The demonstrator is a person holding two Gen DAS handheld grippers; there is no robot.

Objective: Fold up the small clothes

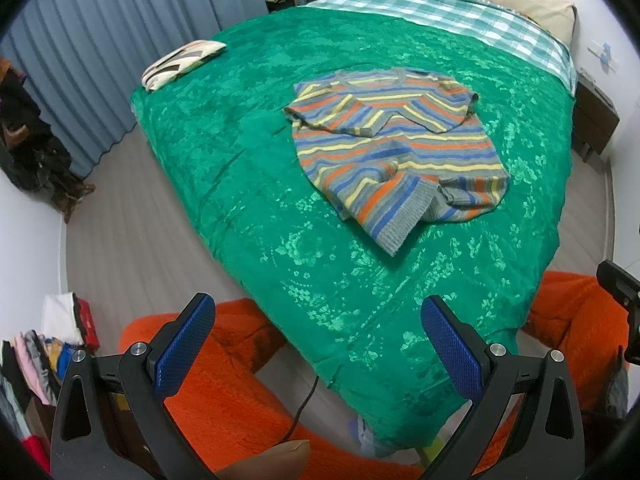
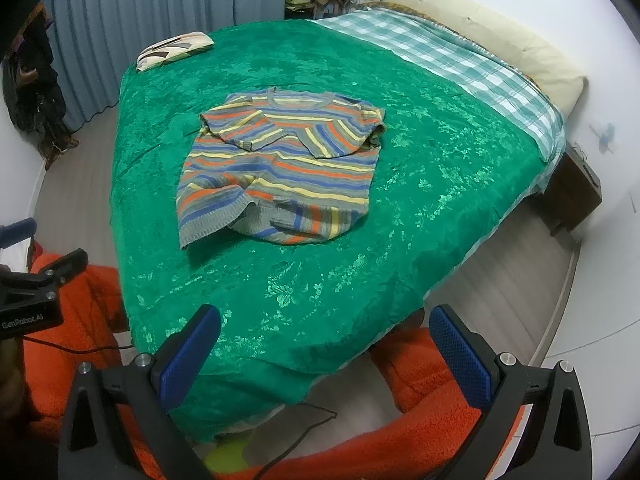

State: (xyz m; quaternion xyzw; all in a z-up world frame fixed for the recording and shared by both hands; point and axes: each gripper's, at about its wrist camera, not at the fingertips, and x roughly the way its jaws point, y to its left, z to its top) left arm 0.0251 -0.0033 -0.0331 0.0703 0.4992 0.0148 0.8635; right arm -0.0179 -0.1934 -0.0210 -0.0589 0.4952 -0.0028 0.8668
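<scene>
A small striped sweater (image 1: 396, 148) (image 2: 280, 168) in grey, blue, orange and yellow lies on the green bedspread (image 1: 248, 152) (image 2: 420, 184). Both sleeves are folded across its chest, and its lower left corner is turned over with the ribbed hem up. My left gripper (image 1: 320, 344) hangs open over the foot of the bed, well short of the sweater, with nothing between its blue pads. My right gripper (image 2: 328, 356) is open too, empty, above the bed's near corner. The left gripper's body (image 2: 32, 292) shows at the left edge of the right wrist view.
A folded cream patterned cloth (image 1: 182, 62) (image 2: 174, 49) lies at the bed's far left corner. A checked sheet (image 1: 460, 16) and pillow (image 2: 492, 28) are at the head. Orange fleece legs (image 1: 232, 396) (image 2: 440, 384) stand at the bed's foot. Curtain (image 1: 120, 40) and grey floor (image 1: 132, 224) lie left.
</scene>
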